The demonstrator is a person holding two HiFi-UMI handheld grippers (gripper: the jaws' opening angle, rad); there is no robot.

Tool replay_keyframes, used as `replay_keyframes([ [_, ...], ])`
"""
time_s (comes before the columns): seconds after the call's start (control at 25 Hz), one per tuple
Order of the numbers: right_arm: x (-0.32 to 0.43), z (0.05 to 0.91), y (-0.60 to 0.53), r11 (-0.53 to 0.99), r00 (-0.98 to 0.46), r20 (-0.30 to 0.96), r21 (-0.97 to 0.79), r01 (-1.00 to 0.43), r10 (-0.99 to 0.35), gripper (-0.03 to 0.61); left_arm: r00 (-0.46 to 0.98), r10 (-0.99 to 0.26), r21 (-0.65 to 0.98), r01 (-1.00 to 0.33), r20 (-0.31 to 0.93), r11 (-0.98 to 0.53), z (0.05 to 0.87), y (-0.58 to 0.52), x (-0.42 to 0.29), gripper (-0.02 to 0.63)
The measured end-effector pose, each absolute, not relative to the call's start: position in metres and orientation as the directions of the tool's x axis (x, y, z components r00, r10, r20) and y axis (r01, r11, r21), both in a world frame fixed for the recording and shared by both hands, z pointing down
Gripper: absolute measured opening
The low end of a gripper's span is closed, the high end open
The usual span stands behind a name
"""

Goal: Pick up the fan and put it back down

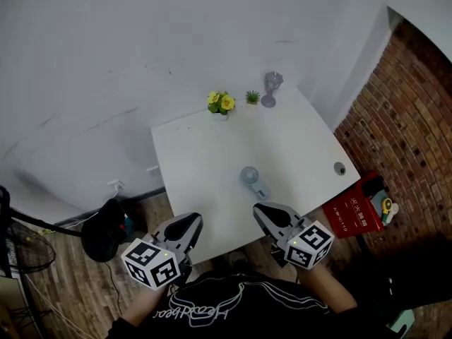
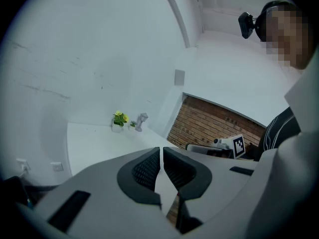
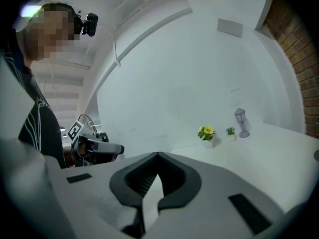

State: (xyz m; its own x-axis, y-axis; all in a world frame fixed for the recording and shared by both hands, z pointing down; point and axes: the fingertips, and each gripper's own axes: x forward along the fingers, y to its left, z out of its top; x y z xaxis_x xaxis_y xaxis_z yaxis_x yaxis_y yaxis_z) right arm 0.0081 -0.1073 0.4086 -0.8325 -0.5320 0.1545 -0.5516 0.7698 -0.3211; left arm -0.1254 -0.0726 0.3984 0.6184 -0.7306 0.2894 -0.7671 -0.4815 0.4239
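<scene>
A small grey-blue hand fan point(image 1: 253, 181) lies on the white table point(image 1: 212, 161), near its front edge. My right gripper point(image 1: 260, 209) hovers just short of the fan, toward me, with its jaws shut and nothing between them; in the right gripper view point(image 3: 158, 156) the pads meet at the tip. My left gripper point(image 1: 192, 219) hangs over the table's near edge, to the left of the fan, also shut and empty. In the left gripper view point(image 2: 161, 151) only a thin slit shows between its pads. The fan is hidden in both gripper views.
At the table's far edge stand a yellow flower pot point(image 1: 221, 103), a tiny green plant point(image 1: 252, 97) and a small lamp figure point(image 1: 272, 89). A cable hole point(image 1: 340, 168) sits near the right edge. A red box point(image 1: 357, 210) and a brick wall point(image 1: 402, 119) are on the right.
</scene>
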Motion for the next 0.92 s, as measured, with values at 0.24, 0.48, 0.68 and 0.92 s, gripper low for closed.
replay_keyframes([
  [0.24, 0.005, 0.397, -0.103, 0.783, -0.837, 0.143, -0.299, -0.546, -0.529, 0.003, 0.619, -0.733, 0.404, -0.769, 0.28, -0.495, 0.393, -0.069, -0.125, 0.046],
  [0.48, -0.005, 0.391, -0.098, 0.809, -0.85, 0.157, -0.26, -0.528, -0.504, 0.003, 0.609, -0.743, 0.384, -0.779, 0.278, -0.496, 0.39, -0.064, -0.129, 0.045],
  [0.68, -0.011, 0.39, -0.096, 0.821, -0.858, 0.165, -0.25, -0.514, -0.487, 0.002, 0.601, -0.749, 0.371, -0.787, 0.278, -0.494, 0.388, -0.061, -0.132, 0.045],
  [0.92, -0.017, 0.386, -0.095, 0.827, -0.862, 0.162, -0.244, -0.506, -0.48, 0.003, 0.601, -0.749, 0.36, -0.788, 0.277, -0.499, 0.385, -0.061, -0.137, 0.044],
])
